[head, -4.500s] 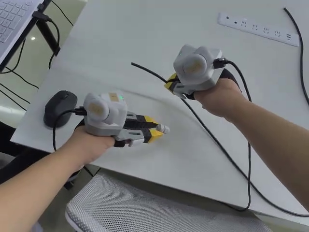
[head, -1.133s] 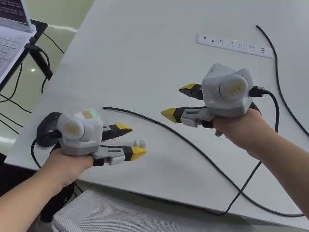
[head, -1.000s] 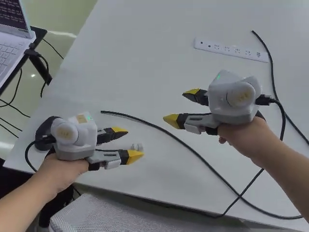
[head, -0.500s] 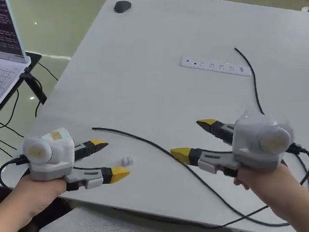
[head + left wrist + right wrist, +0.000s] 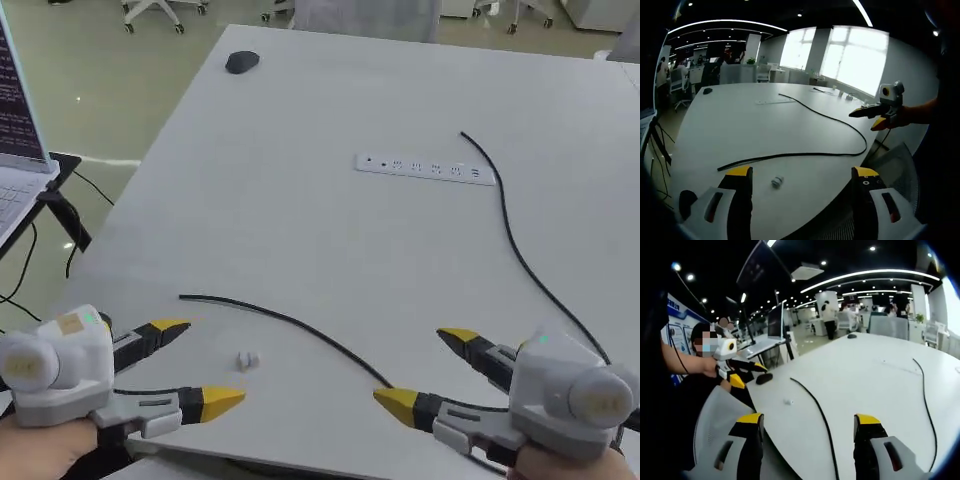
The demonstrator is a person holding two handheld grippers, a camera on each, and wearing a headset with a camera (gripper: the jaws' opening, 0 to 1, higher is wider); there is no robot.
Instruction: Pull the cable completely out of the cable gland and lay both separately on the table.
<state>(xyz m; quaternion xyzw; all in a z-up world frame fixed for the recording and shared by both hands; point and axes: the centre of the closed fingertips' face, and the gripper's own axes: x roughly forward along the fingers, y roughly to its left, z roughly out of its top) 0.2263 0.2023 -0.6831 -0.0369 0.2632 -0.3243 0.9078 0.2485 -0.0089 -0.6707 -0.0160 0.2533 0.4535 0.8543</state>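
Both grippers are held above the near edge of the table [image 5: 300,220], and neither touches anything.

1. Left gripper [image 5: 212,362]: lower left of the head view. Its jaws are spread wide with nothing between them. The yellow tips point right, toward the middle of the table.
2. Right gripper [image 5: 409,366]: lower right of the head view. Its jaws are also spread wide and hold nothing. The yellow tips point left, toward the other gripper.
3. Gland [image 5: 247,358]: a small pale part lying alone on the table, low and left of centre, just off the left gripper's tips. It is apart from the cable. In the left gripper view it lies between that gripper's jaws but beyond them, on the table surface.
4. Cable [image 5: 300,327]: black and lying flat. Its free end sits left of centre, just above the gland. From there it runs right and downward, passing under the right gripper. The left gripper view shows it curving round near the table edge and running back toward the far side.
5. Power strip [image 5: 425,169]: white, upper centre, near the cable's far run.
6. Mouse [image 5: 241,62]: dark, upper left, well apart from the work.
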